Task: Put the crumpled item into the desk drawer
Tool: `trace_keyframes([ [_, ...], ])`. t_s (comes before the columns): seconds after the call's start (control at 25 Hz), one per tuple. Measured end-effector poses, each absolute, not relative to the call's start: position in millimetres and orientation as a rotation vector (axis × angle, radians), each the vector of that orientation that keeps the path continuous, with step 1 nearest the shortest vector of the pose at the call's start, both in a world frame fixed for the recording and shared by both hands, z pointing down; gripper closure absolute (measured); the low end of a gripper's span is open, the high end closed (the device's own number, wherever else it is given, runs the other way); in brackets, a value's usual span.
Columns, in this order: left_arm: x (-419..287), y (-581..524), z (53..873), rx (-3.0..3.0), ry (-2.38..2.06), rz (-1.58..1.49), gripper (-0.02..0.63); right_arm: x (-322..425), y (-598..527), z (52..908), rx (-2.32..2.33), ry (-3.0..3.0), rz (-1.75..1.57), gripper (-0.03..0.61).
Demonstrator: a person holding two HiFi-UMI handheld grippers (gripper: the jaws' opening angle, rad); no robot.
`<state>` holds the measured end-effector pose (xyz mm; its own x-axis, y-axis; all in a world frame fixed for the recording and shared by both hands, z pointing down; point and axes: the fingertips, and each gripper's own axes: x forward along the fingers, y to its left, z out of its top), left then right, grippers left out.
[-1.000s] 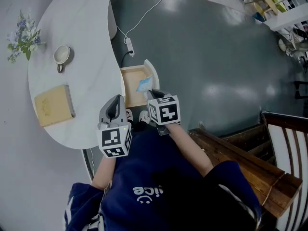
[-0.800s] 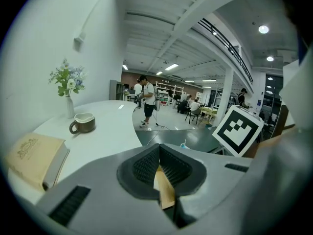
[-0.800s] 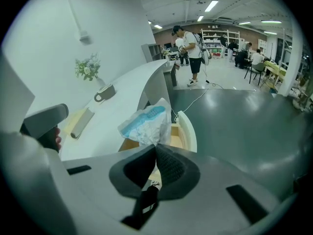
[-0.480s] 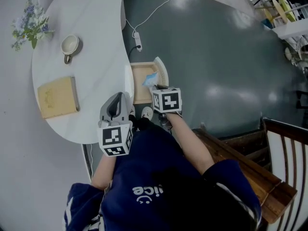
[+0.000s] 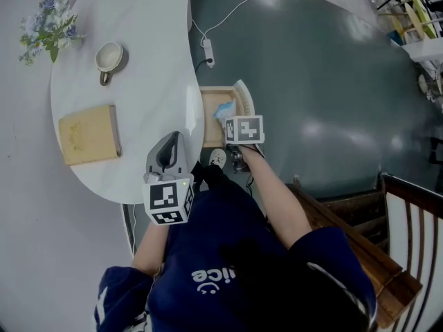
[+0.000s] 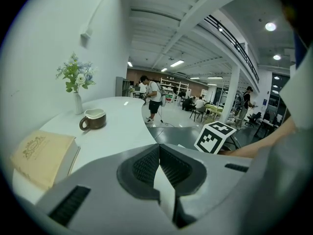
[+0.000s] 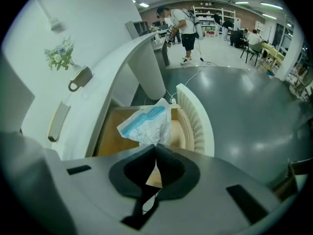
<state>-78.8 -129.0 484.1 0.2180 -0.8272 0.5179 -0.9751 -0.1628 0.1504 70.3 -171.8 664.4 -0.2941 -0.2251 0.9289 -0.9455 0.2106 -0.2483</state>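
A crumpled white-and-blue wrapper (image 7: 145, 123) hangs from my right gripper (image 7: 156, 148), whose jaws are shut on its lower edge. It hovers over the open wooden desk drawer (image 7: 113, 137), which sticks out from under the white desk. In the head view the wrapper (image 5: 223, 109) shows just beyond the right gripper's marker cube (image 5: 243, 129), above the drawer (image 5: 210, 116). My left gripper (image 6: 159, 160) is shut with nothing between its pads, held over the desk's near edge (image 5: 166, 159).
On the white curved desk (image 5: 142, 61) lie a tan book (image 5: 88, 133), a mug (image 5: 111, 56) and a small vase of flowers (image 5: 47, 26). A power strip with its cable (image 5: 207, 48) lies on the grey floor. A wooden bench (image 5: 360, 254) stands to the right.
The right gripper has carried the wrapper forward over the open drawer. The left gripper has stayed in place, still shut.
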Motion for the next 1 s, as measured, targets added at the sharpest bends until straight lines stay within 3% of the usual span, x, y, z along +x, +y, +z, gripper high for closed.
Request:
trace_keyframes([
  [1.0, -86, -135, 523, 1.969, -1.613, 0.562, 0.609, 62, -188, 759, 1.012, -1.415, 1.306, 0.565],
])
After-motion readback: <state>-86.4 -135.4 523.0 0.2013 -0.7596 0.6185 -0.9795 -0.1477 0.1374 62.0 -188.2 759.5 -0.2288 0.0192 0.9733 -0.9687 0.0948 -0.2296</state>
